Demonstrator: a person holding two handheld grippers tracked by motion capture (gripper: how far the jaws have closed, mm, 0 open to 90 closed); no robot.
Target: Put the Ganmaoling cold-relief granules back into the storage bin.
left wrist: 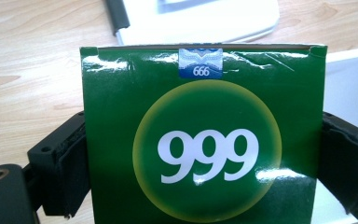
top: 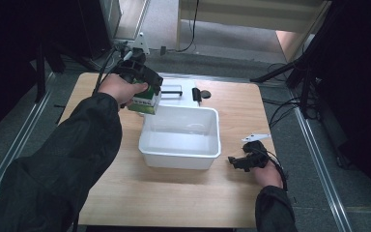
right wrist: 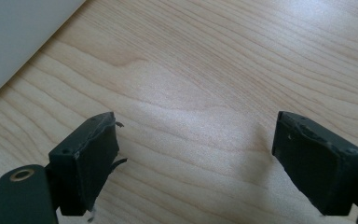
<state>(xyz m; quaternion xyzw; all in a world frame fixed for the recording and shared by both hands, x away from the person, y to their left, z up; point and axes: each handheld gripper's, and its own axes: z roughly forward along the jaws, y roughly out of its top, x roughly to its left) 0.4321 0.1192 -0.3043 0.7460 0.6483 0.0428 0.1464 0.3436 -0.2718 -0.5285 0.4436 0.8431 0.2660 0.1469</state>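
Two grippers work at one wooden table (top: 183, 193), each held in a person's hand. One green box (top: 143, 102) is clamped in the left gripper (top: 147, 94), lifted off the table and held just over the far left corner of one white tub (top: 181, 152). Seen from the left gripper view, the box (left wrist: 205, 140) sits squarely between the two black jaws, which press against its left and right sides. Its front faces the camera — a yellow-edged circle with the white number 999, and a small blue seal marked 666 at the top edge. The tub's rim (left wrist: 354, 70) shows just to the right of the box.

From the high view, the tub stands near the middle of the table, its inside bare as far as can be seen. Beyond it, at the far edge, lies one flat white sheet or tray (top: 178, 89) with a dark bar on it, and one small black object (top: 200, 94) just beside that; what they are is too small to tell.

One right gripper (top: 236, 162) rests low by the table to the right of the tub, apart from it. In the right gripper view its jaws stand wide apart with nothing between them — bare wood (right wrist: 196, 93) below, and a corner of the tub (right wrist: 18, 37) at upper left.
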